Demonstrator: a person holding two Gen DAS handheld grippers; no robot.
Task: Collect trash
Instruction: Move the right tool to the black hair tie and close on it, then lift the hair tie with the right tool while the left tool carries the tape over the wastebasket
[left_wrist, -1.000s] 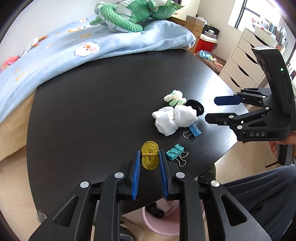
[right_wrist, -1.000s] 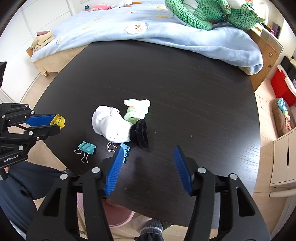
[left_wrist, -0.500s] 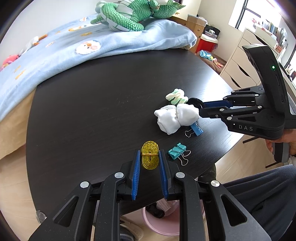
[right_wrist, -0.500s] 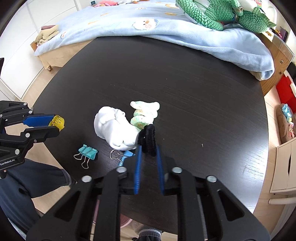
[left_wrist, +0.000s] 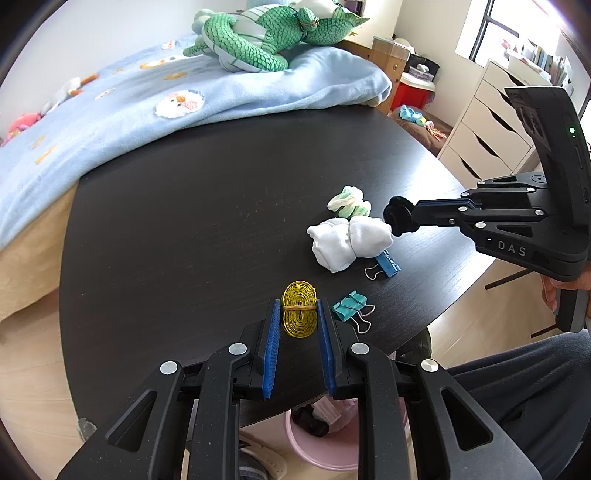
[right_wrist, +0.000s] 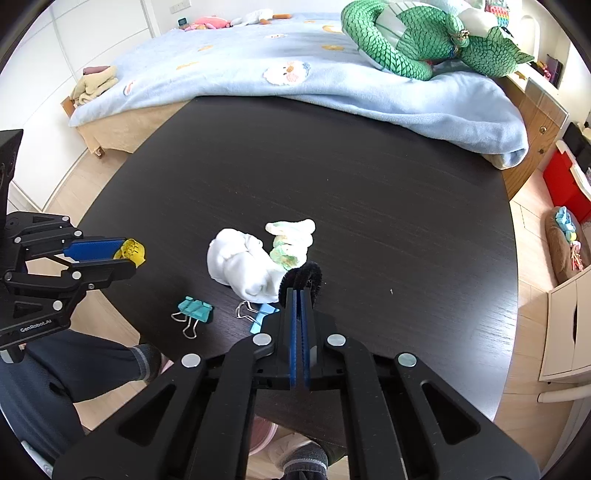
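A dark round table (left_wrist: 192, 206) bears white socks (left_wrist: 347, 242), pale green socks (left_wrist: 349, 201); two binder clips (left_wrist: 349, 304).

Table (left_wrist: 184, 229) black, faint wood grain. Yellow coil (left_wrist: 299, 314); black fuzzy ring (left_wrist: 399, 219); white cloth (left_wrist: 347, 242); teal clip (left_wrist: 349, 305); blue clip (left_wrist: 388, 264); pale-green wad (left_wrist: 349, 203).

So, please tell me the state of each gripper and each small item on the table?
left gripper: shut on yellow coil
right gripper: just closed, shut on black hair tie
white cloth wad: lying loose
teal binder clip: lying, handles out
blue binder clip: partly under wad
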